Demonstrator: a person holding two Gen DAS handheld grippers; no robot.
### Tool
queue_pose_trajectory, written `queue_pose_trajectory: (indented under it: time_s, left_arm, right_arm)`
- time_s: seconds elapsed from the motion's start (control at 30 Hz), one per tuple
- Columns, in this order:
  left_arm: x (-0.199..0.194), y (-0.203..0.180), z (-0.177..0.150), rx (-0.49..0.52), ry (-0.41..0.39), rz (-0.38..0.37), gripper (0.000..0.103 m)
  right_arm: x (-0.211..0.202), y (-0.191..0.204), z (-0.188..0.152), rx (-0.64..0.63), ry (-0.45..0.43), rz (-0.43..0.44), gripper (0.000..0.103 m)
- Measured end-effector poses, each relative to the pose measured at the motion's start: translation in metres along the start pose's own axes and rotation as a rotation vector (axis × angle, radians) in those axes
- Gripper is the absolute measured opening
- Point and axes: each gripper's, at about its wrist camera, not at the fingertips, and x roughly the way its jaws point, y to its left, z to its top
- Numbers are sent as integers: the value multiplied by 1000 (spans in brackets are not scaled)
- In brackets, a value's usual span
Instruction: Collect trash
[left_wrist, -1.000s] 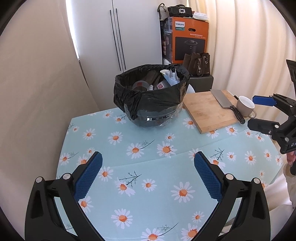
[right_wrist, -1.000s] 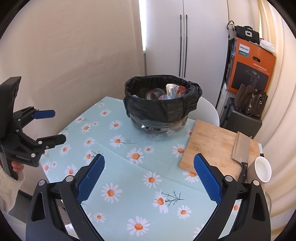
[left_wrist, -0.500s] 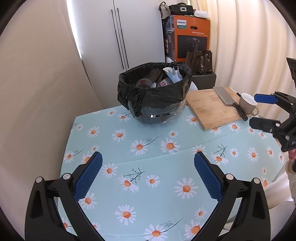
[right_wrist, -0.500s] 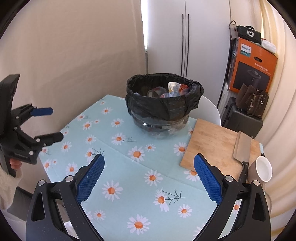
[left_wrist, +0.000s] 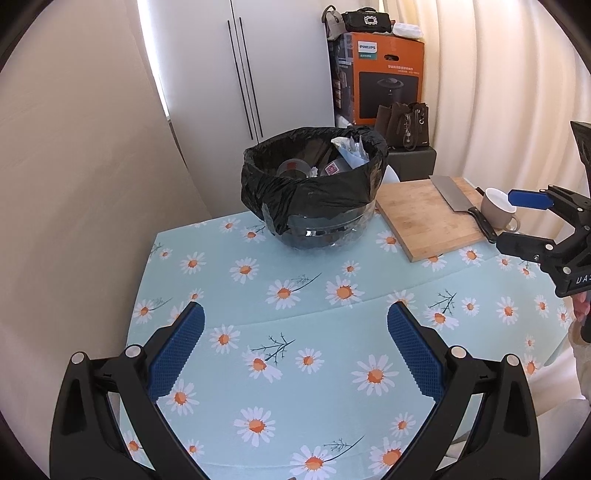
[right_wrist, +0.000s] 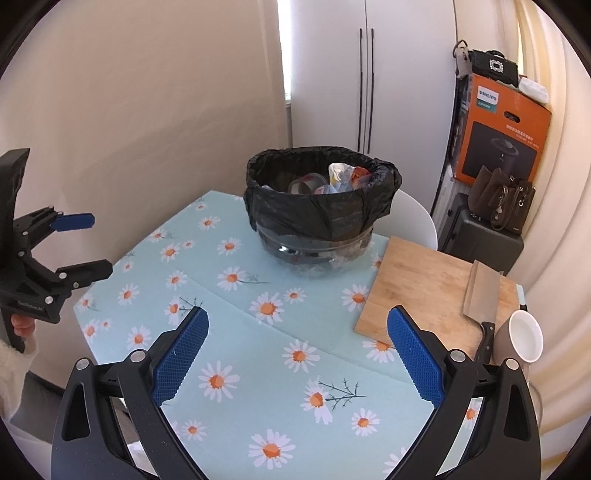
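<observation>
Jaws on both grippers stand wide apart with nothing between them. Left gripper hangs above the daisy-print cloth at the near edge of the table, its blue pads spread to either side of bare cloth. Right gripper hovers likewise over the cloth, its pads splayed; in the left view it shows at the right edge, side-on, just beside the mug. In the right view the left gripper appears at the left edge, off the table's side, with fingertips of a hand and a pale sleeve below it.

Beyond the jaws, toward the far side of the table, sits the bin, a clear tub lined with a black bag folded over its rim. Trash fills it: crumpled wrappers, a clear cup, bits of plastic, all inside the bag. No loose scraps show on the cloth.

Right of the bin lies a board with a cleaver on it, its handle pointing toward the mug at the board's near corner. Behind the table stand a white cabinet, an orange box, a brown handbag and pale curtains.
</observation>
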Motion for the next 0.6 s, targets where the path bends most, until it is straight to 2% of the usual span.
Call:
queue_pose_trajectory:
  time_s: [0.37,0.6]
  left_arm:
    - [0,1,1,-17,-1,24,97]
    - [2,8,-2,-56,4,8,97]
  right_arm:
    - [6,-7,0,7,-1,13,93]
    - [18,-11,-5,2,22,13,94]
